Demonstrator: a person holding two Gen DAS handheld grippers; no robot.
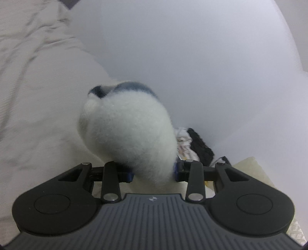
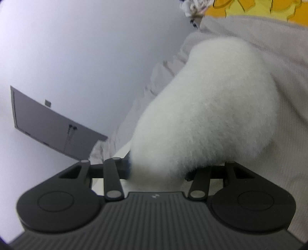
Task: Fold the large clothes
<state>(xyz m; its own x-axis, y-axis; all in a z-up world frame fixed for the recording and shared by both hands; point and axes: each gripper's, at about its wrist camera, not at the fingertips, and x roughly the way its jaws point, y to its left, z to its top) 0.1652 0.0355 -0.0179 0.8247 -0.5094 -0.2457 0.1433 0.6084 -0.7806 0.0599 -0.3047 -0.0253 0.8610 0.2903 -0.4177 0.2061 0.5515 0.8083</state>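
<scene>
Fleece held in both grippers

White fluffy garment (image 1: 129,132): bunched, filling the centre of the left wrist view, dark blue trim at its top edge. Left gripper (image 1: 153,174): narrowed, clamped on its lower end. Right gripper (image 2: 157,173): likewise pinching the same fleece (image 2: 207,115). Cream bedding (image 1: 34,92): left of frame. Grey door (image 2: 50,130): lower left. Yellow fabric (image 2: 250,9): upper right.

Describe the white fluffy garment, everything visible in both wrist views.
The white fluffy garment looks like thick, fuzzy fleece, white with a dark blue-grey band at its far end. It is bunched into rounded lumps, not spread flat. The left hand-held gripper and the right hand-held gripper each clamp a bunch of it. Behind it lies a pale bedcover. Its full shape is hidden.
</scene>
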